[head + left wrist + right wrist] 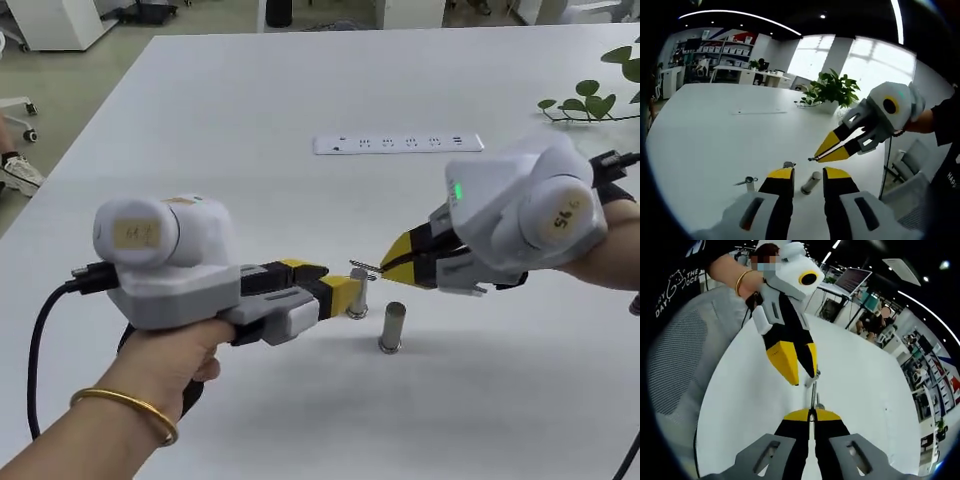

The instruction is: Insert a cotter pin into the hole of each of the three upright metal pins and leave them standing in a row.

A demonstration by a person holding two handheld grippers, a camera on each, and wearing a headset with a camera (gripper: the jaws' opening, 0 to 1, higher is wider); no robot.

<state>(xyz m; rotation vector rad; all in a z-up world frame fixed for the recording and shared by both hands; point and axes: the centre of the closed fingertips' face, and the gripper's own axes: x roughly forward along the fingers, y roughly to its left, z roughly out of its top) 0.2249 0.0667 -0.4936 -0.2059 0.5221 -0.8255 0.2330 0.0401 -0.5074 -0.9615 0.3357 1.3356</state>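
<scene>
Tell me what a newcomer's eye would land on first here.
Mid-table, the right tongs pinch a thin cotter pin and aim it at the top of an upright metal pin, where the left tongs meet it. A second metal pin stands free just in front. A third metal pin, already pinned, stands off to the side in the left gripper view.

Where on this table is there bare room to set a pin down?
Crowded: the centre, where the left gripper, the pin at its tips, the right gripper with its cotter pin, and the loose pin cluster. Bare: the wide stretch from there to the power strip, and the near table below the loose pin.
</scene>
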